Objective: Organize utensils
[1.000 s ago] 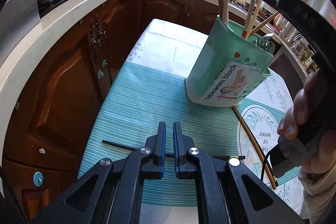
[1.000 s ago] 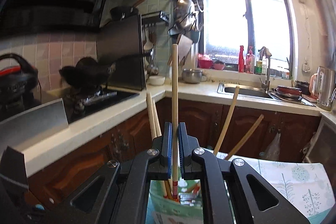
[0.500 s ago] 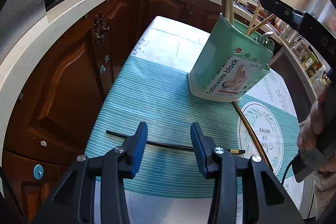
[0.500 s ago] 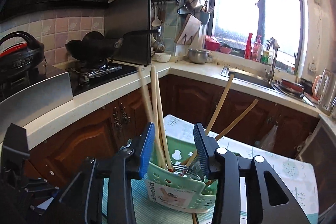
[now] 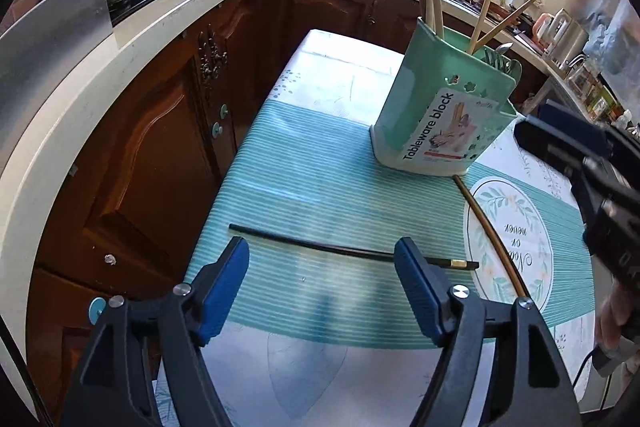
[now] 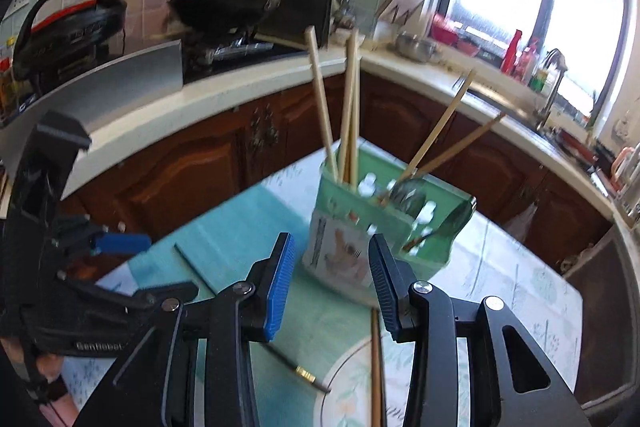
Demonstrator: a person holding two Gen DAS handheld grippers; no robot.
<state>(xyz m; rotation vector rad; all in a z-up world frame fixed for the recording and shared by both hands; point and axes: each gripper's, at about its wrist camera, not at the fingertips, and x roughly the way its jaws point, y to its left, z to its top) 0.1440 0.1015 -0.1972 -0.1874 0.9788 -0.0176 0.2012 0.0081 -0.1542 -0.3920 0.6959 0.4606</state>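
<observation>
A black chopstick point(image 5: 320, 245) with a gold band lies across the striped cloth, just beyond my left gripper point(image 5: 320, 279). That gripper's jaws are opening wide, with nothing between them. A brown chopstick point(image 5: 492, 231) lies at an angle to the right of it, one end by the green tableware holder point(image 5: 440, 115). The holder point(image 6: 432, 251) stands upright with several wooden chopsticks point(image 6: 348, 107) and spoons in it. My right gripper point(image 6: 330, 279) hangs open and empty above the table, pointing down at the holder. Below it lie the brown chopstick point(image 6: 376, 367) and the black one's banded end point(image 6: 304, 373).
The table point(image 5: 340, 75) stands close to dark wooden cabinets point(image 5: 152, 147) under a white counter on the left and at the back. A hand point(image 5: 612, 315) holding the other tool shows at the right edge. A stove, a pan and a sink line the counter.
My right gripper let go of a wooden chopstick, which now stands in the holder, then opened and tipped down toward the table. My left gripper went from shut to wide open.
</observation>
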